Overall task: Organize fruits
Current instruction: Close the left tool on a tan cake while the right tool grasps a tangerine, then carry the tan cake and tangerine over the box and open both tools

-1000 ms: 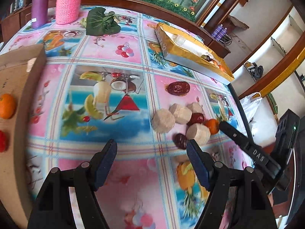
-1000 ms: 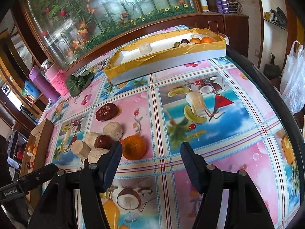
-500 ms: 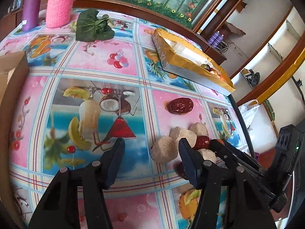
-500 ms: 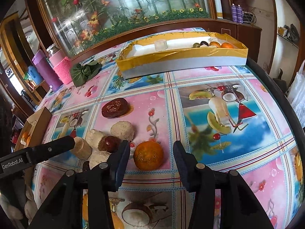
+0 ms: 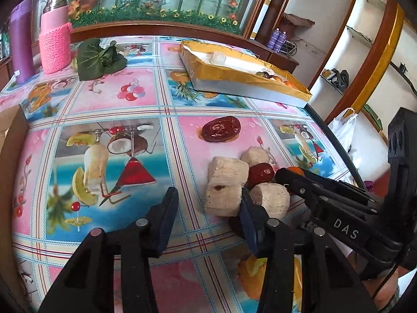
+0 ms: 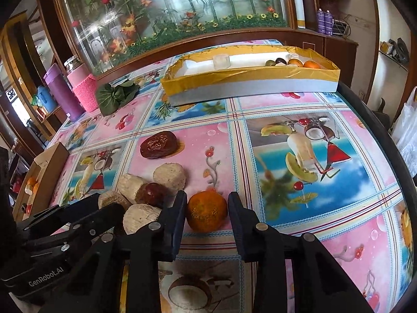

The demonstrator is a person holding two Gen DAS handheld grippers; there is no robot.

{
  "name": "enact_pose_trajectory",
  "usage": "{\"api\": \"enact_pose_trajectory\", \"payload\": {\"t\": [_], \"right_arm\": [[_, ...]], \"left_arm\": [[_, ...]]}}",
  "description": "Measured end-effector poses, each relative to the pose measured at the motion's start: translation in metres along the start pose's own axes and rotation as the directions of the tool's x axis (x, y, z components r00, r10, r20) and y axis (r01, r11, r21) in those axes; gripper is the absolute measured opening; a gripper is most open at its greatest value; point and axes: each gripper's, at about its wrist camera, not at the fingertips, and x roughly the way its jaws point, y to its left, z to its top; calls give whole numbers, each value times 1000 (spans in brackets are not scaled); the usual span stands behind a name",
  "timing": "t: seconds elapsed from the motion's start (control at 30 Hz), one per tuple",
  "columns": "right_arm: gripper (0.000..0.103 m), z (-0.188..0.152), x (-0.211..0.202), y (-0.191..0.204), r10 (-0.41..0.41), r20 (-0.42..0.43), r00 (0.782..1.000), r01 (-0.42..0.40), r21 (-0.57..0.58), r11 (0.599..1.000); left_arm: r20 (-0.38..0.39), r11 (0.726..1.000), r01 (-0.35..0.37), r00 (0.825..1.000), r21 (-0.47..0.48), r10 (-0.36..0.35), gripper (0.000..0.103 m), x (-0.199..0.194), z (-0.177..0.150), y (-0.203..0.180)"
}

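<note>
A pile of fruit lies on the patterned tablecloth: several beige chunks point(image 5: 226, 180) point(image 6: 169, 175), dark red dates point(image 5: 261, 173) point(image 6: 153, 193) and an orange point(image 6: 207, 210). A large flat dark red fruit point(image 5: 221, 128) point(image 6: 159, 144) lies apart behind them. My right gripper point(image 6: 207, 217) is open, its fingers close on either side of the orange, and it also shows in the left wrist view point(image 5: 320, 193). My left gripper point(image 5: 208, 220) is open, with the nearest beige chunk point(image 5: 223, 199) between its fingertips. The left gripper shows in the right wrist view point(image 6: 78, 216) beside the pile.
A yellow-rimmed tray point(image 6: 250, 83) point(image 5: 242, 74) at the back holds several small fruits at one end. A cardboard box point(image 6: 43, 174) with fruit stands at the left edge. A leafy vegetable point(image 5: 100, 61), a pink-sleeved bottle point(image 5: 54, 43) and a purple bottle point(image 5: 20, 43) stand behind.
Both grippers have moved forward to the pile. The right fingers have narrowed around the orange. The left gripper now has a beige chunk between its fingertips.
</note>
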Motion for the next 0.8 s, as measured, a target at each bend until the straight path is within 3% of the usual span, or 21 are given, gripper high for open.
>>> {"api": "enact_pose_trajectory", "payload": {"t": [0.07, 0.27, 0.47, 0.6, 0.73, 0.8], "right_arm": [[32, 0, -1, 1, -6, 2, 1000, 6, -5, 1000], [32, -1, -4, -4, -12, 12, 1000, 12, 12, 1000], [32, -1, -8, -9, -27, 28, 999, 26, 33, 999], [32, -1, -8, -12, -23, 28, 999, 22, 46, 999], [32, -1, -9, -15, -12, 33, 999, 10, 60, 998], [32, -1, -12, -10, -49, 38, 998, 48, 31, 998]], "left_arm": [[-24, 998, 56, 998, -12, -56, 22, 2, 0, 0], [-57, 999, 37, 998, -6, -37, 22, 0, -1, -16], [6, 999, 35, 999, -26, -35, 22, -47, -6, -18], [64, 997, 11, 998, -72, -6, 23, -95, -17, 10], [114, 985, -83, 988, -150, 100, 23, -145, -37, 64], [128, 969, -135, 978, -206, 163, 23, -170, -48, 98]]}}
